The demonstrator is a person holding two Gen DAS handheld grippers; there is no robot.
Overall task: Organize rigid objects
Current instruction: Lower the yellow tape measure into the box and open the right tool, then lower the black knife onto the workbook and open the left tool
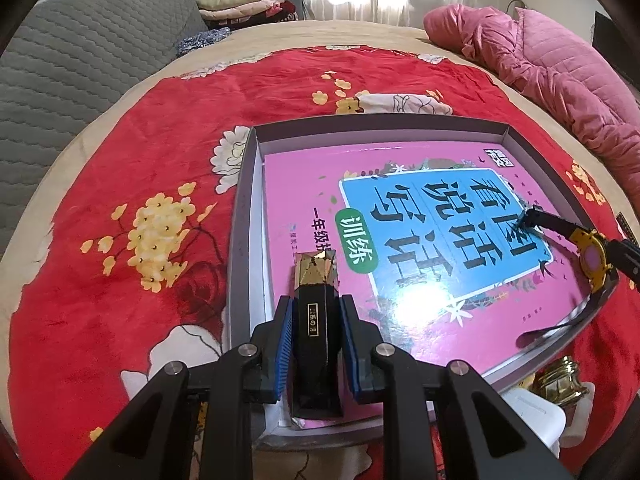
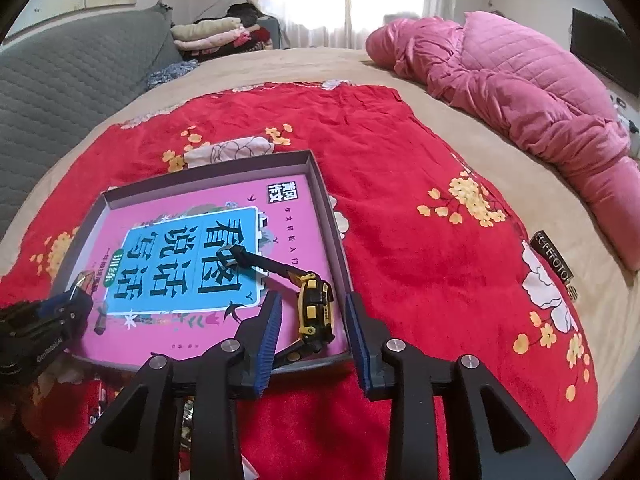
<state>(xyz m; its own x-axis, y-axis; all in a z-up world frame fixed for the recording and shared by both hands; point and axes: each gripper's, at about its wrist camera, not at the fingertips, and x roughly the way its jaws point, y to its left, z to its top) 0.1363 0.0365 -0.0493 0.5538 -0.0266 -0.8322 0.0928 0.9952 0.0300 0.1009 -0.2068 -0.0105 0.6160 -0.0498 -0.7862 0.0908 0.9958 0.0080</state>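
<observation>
Where the box (image 1: 245, 184) sits, a red blanket (image 1: 132, 152) surrounds it.

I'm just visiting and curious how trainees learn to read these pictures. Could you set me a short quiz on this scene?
1. True or false: the left gripper is shut on the black-and-gold case.
2. Where does the yellow toy watch lie? A: on the red blanket; B: on the pink book in the grey box.
3. Fill in: the right gripper has its jaws ____, pads clear of the watch.

Key: 1 true; 2 B; 3 open.
</observation>
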